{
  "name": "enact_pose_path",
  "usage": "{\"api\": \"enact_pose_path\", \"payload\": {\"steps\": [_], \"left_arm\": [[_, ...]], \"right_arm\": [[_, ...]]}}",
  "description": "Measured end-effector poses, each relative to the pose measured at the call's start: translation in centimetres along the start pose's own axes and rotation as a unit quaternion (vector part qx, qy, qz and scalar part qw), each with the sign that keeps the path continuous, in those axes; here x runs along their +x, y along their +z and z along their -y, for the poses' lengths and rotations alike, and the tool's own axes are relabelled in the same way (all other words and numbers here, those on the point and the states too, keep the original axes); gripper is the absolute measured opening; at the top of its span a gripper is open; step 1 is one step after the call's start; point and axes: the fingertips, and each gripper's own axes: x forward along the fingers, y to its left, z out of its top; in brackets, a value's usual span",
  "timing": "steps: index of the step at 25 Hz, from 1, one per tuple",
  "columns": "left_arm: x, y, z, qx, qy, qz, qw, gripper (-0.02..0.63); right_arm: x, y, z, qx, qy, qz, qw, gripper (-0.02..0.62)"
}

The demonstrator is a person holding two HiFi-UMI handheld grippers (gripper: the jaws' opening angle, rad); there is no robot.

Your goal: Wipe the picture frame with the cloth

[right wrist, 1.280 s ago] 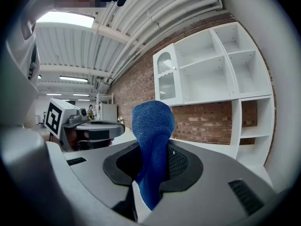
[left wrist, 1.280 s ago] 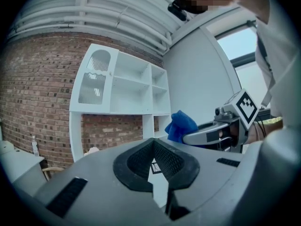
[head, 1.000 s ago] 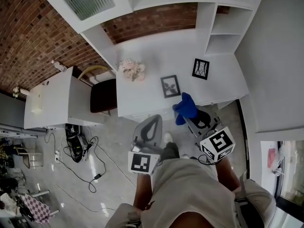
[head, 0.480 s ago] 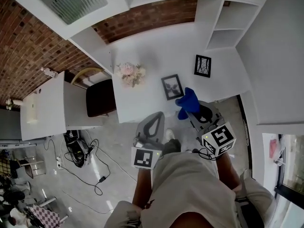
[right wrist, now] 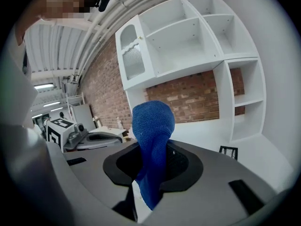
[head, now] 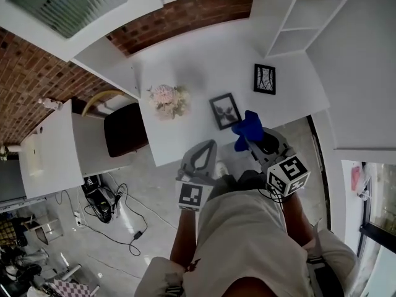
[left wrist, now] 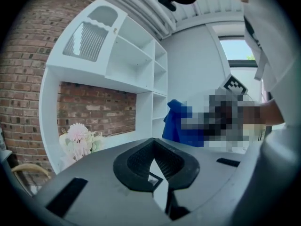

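A white shelf unit (head: 300, 17) stands against a brick wall (head: 185, 14), and below it is a white desk (head: 198, 60). A chair (head: 125, 129) with a dark seat stands just beside the left edge of the desk. The person stands on the grey floor (head: 142, 184) in front of the desk's front edge and holds both tools forward. The left gripper (head: 209, 145) hangs over the floor, just before the front edge; in its own view its jaws (left wrist: 161, 175) are drawn together and there is nothing between them. The right gripper (head: 249, 142) is at the front edge, more to the right, and its jaws (right wrist: 150, 173) are closed on the blue cloth (head: 248, 127), which rises out of them as a rounded bundle (right wrist: 151, 124). A bunch of pale flowers (head: 166, 98) stands on the desk near the left edge. The picture frame (head: 225, 111) is on the desk near the front edge, between the flowers and the cloth. The cloth is just beside its right lower corner, but I cannot tell if they touch. A second frame (head: 265, 79) stands further back, near the right edge, well apart from the cloth.
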Motion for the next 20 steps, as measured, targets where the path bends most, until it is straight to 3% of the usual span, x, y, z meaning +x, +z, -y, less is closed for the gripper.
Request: {"api": "enact_pose_path", "payload": {"steps": [2,7,20], "left_arm": [[0.9,-0.9,-0.4,0.019,-0.01,-0.014,0.9997,0.002],[2.2,-3.6,-1.1,0.022,-0.025,-0.048,0.9983,0.002],[5.4,-9.3,-3.2,-0.005,-0.027,-0.087,0.9959,0.002]], "right_arm": [[0.7,-0.8,0.5,0.01,-0.006,-0.008,1.0,0.095],[2.0,-2.5,1.1,0.012,-0.02,-0.032,0.999,0.095],[4.9,-5.5,3.1,0.005,-0.015,-0.075,0.997,0.095]]}}
